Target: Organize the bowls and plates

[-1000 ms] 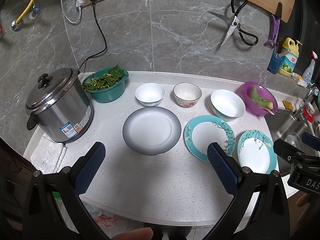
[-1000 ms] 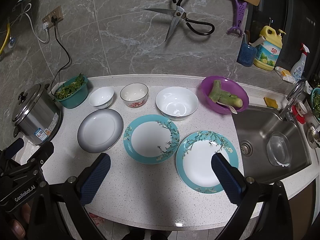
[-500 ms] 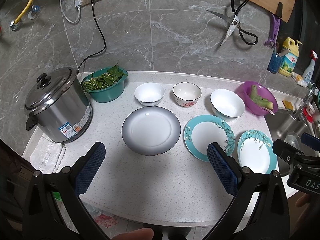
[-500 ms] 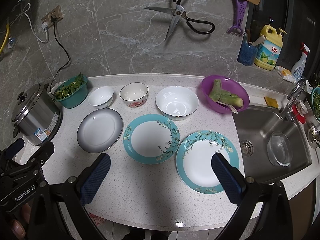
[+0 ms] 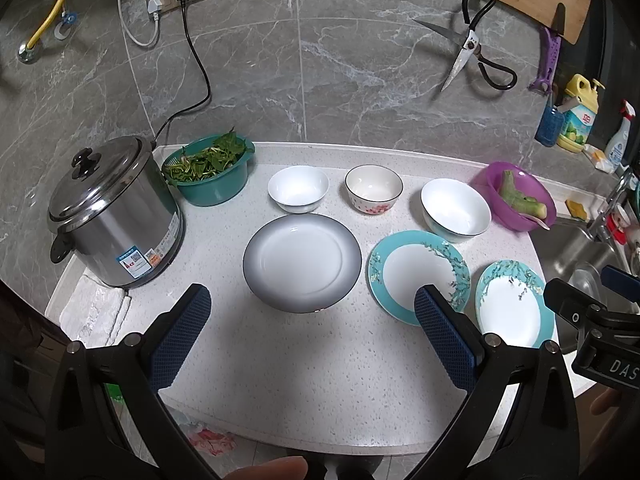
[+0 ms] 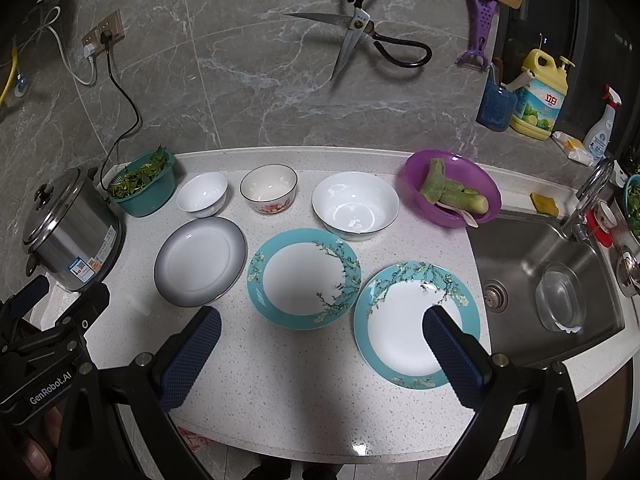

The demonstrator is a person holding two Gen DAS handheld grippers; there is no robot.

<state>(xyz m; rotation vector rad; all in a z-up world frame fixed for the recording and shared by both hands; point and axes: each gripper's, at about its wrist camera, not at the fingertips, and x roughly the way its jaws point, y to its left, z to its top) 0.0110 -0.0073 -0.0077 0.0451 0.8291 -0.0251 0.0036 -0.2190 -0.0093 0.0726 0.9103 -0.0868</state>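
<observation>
On the white counter (image 5: 320,360) lie a grey-rimmed plate (image 5: 302,262) (image 6: 200,260), a teal flowered plate (image 5: 418,274) (image 6: 304,276) and a second teal flowered plate (image 5: 514,304) (image 6: 416,324). Behind them stand a small white bowl (image 5: 298,189) (image 6: 202,193), a flower-patterned bowl (image 5: 373,189) (image 6: 269,189) and a large white bowl (image 5: 455,210) (image 6: 355,205). My left gripper (image 5: 310,322) is open and empty, above the counter's front, facing the grey-rimmed plate. My right gripper (image 6: 320,344) is open and empty, above the front edge near the two teal plates.
A steel pot (image 5: 114,212) and a green colander of leaves (image 5: 210,174) stand at the left. A purple bowl of vegetable pieces (image 6: 452,188) sits by the sink (image 6: 548,280) at the right. Scissors (image 6: 360,36) hang on the wall. A folded cloth (image 5: 94,312) lies front left.
The left wrist view has drifted slightly; both grippers stay open and the dishes have not moved.
</observation>
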